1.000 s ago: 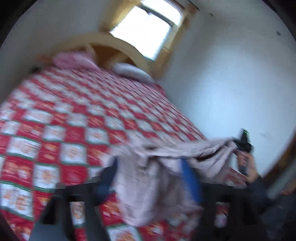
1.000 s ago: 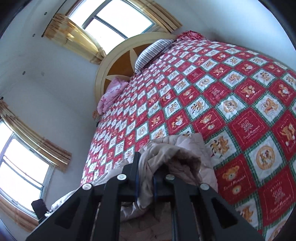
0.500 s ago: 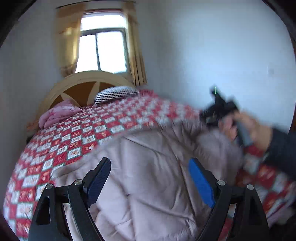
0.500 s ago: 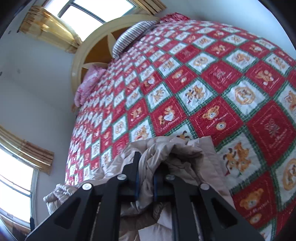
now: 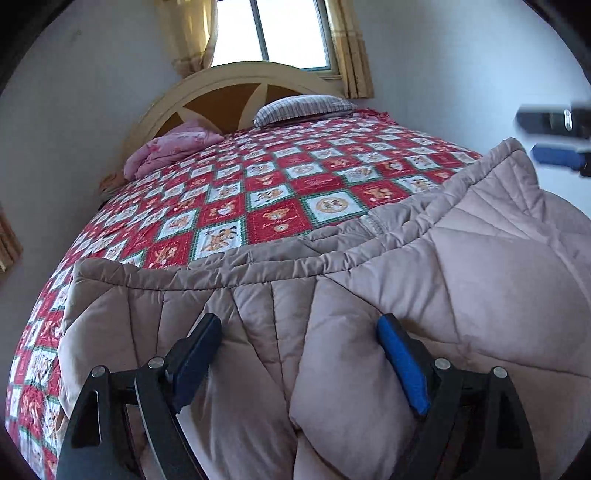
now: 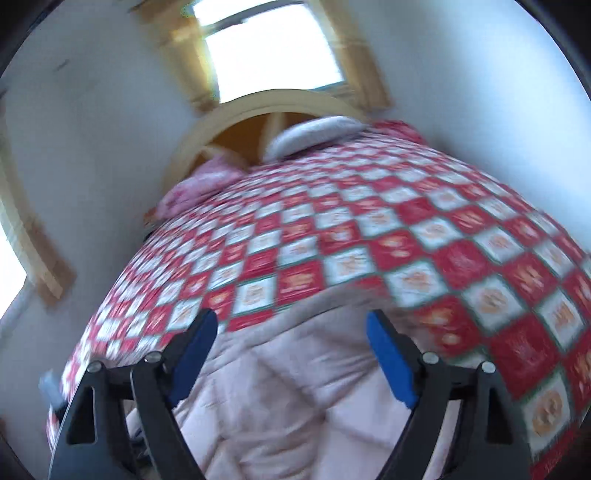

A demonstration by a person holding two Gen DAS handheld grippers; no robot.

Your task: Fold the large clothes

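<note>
A large pale pink-beige quilted coat (image 5: 369,295) lies spread across the near end of the bed. It also shows in the blurred right wrist view (image 6: 295,387). My left gripper (image 5: 299,354) is open just above the coat, empty. My right gripper (image 6: 291,350) is open over the coat's right part, empty. It shows in the left wrist view (image 5: 554,140) at the far right, above the coat's raised corner.
The bed has a red, white and green checked cover (image 5: 280,184). A pink folded blanket (image 5: 170,147) and a striped pillow (image 5: 303,107) lie by the arched headboard (image 5: 236,85). A curtained window (image 5: 273,29) and white walls are behind.
Both grippers have let go of the coat and opened. The coat, held bunched up before, now lies spread flat on the bed. The right gripper is moving fast.
</note>
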